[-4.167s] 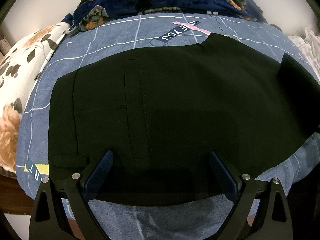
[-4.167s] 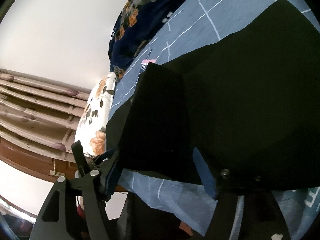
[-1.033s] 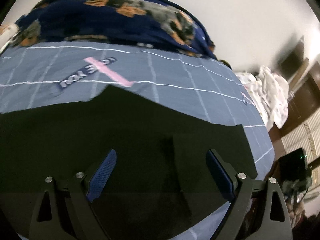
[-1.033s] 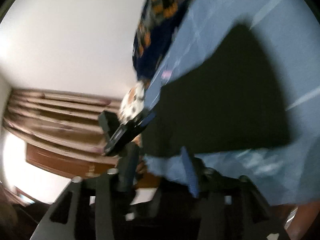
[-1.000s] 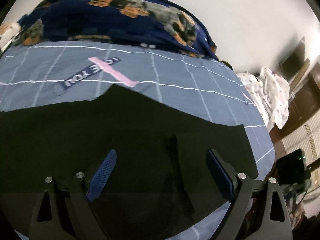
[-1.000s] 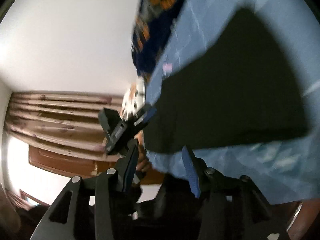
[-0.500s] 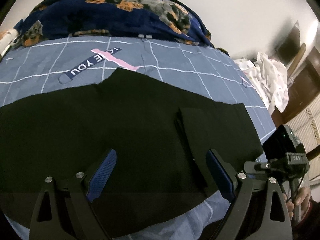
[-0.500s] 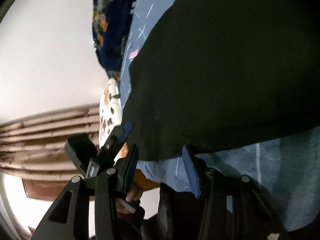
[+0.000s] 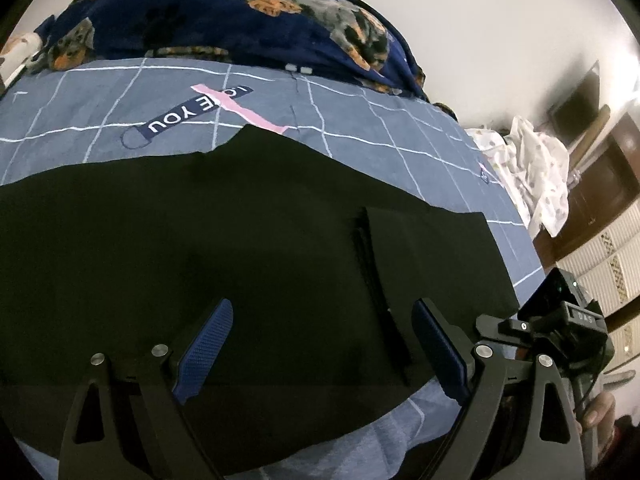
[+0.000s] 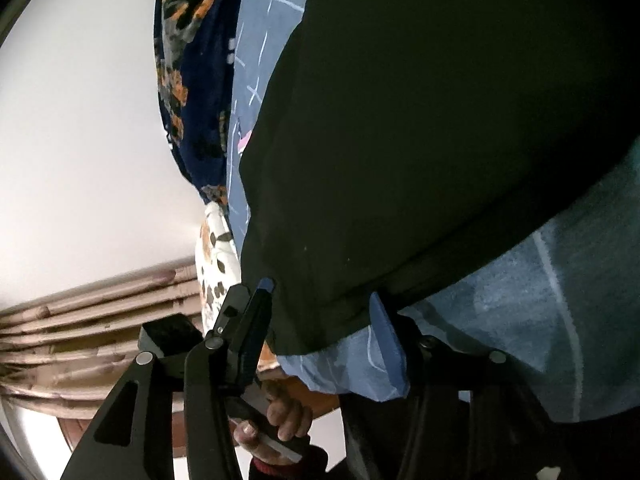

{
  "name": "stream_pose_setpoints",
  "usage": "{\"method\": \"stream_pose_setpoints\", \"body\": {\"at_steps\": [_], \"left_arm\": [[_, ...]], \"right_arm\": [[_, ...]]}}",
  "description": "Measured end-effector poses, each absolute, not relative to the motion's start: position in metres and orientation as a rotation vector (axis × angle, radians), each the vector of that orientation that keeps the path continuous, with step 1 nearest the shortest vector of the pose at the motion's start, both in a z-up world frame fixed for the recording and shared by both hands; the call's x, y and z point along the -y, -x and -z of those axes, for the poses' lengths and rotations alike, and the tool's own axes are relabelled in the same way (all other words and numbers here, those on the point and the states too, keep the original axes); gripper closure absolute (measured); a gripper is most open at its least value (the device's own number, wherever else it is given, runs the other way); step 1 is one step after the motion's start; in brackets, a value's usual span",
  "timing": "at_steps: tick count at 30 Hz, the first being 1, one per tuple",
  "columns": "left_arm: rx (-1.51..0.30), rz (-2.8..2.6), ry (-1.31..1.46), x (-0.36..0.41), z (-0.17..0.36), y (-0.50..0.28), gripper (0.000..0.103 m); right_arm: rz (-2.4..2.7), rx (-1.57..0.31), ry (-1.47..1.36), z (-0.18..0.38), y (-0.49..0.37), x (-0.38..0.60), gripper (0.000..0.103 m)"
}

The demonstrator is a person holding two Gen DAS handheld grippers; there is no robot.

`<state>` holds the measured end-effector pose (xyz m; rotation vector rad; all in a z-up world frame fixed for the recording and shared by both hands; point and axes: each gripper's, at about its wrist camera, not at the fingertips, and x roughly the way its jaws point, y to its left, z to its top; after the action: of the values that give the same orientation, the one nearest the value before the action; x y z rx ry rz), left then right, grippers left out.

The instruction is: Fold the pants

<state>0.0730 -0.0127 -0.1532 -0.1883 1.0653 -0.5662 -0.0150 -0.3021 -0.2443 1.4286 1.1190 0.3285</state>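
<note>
The black pants [image 9: 200, 248] lie flat on the blue bed sheet [image 9: 360, 120], with the leg ends folded back as a flap [image 9: 432, 256] on the right. My left gripper [image 9: 320, 344] is open and empty, just above the pants' near edge. My right gripper [image 10: 320, 312] is open at the pants' [image 10: 440, 140] near edge, its jaws on either side of the hem; the cloth is not pinched. The right gripper's body [image 9: 560, 320] shows at the right of the left wrist view.
A navy dog-print blanket [image 9: 224, 12] is bunched along the far side of the bed. A floral pillow [image 10: 216, 256] lies at the bed's head. White clothes [image 9: 532, 172] are heaped past the bed's foot. The other hand [image 10: 280, 416] holds the left gripper's handle.
The right gripper has let go of the leg ends, which now lie folded on the pants, and has dropped to the near hem. The left view has swung right along the pants.
</note>
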Motion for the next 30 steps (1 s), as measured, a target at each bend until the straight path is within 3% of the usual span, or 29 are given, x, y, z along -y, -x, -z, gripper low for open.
{"method": "stream_pose_setpoints", "body": {"at_steps": [18,22,25,30], "left_arm": [[-1.112,0.556,0.211,0.011,0.162,-0.076,0.012],[-1.118,0.552,0.223,0.009,0.163,-0.076,0.012],[-1.121,0.551,0.226,0.009,0.163,-0.075,0.012],[-1.121,0.551,0.226,0.009,0.163,-0.076,0.012]], "right_arm": [[-0.233,-1.019,-1.533,0.249,0.023,0.307,0.054],[-0.208,-1.034,-1.485,0.25,0.023,0.306,0.076],[-0.18,-1.052,-1.522,0.259,0.026,0.307,0.086],[-0.163,-1.049,-1.596,0.268,0.03,0.31,0.088]]}}
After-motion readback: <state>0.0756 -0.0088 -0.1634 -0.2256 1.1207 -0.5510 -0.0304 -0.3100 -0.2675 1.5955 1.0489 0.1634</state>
